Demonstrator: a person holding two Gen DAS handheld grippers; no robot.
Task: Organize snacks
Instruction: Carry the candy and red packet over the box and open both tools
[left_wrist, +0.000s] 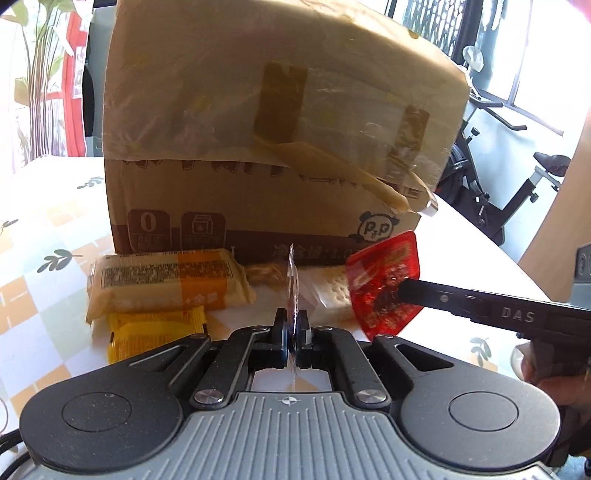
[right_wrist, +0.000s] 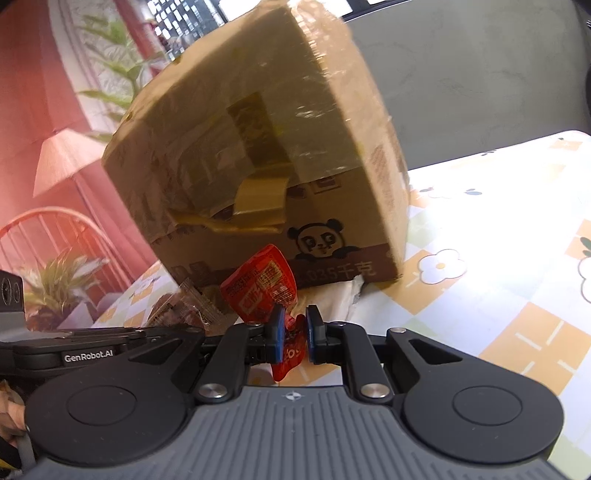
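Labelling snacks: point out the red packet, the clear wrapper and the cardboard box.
red packet (right_wrist: 264, 284), right wrist view, printed face.
clear wrapper (left_wrist: 292, 288), left wrist view, pinched edge.
cardboard box (left_wrist: 229, 192), left wrist view, front wall.

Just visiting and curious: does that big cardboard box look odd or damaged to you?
Yes. The cardboard box has a yellowish tape strip peeling loose off its front, hanging over the printed side. Snack packets lie loose against its base.

The left tool (left_wrist: 294, 334) points forward and a bit down. Its two fingers are squeezed together on the thin edge of a clear wrapper (left_wrist: 291, 291), which stands up between them. The right tool (right_wrist: 294, 334) also tips a bit down. Its fingers pinch a red packet (right_wrist: 264, 291) near its bottom end. In the left view, the right tool reaches in from the right side.
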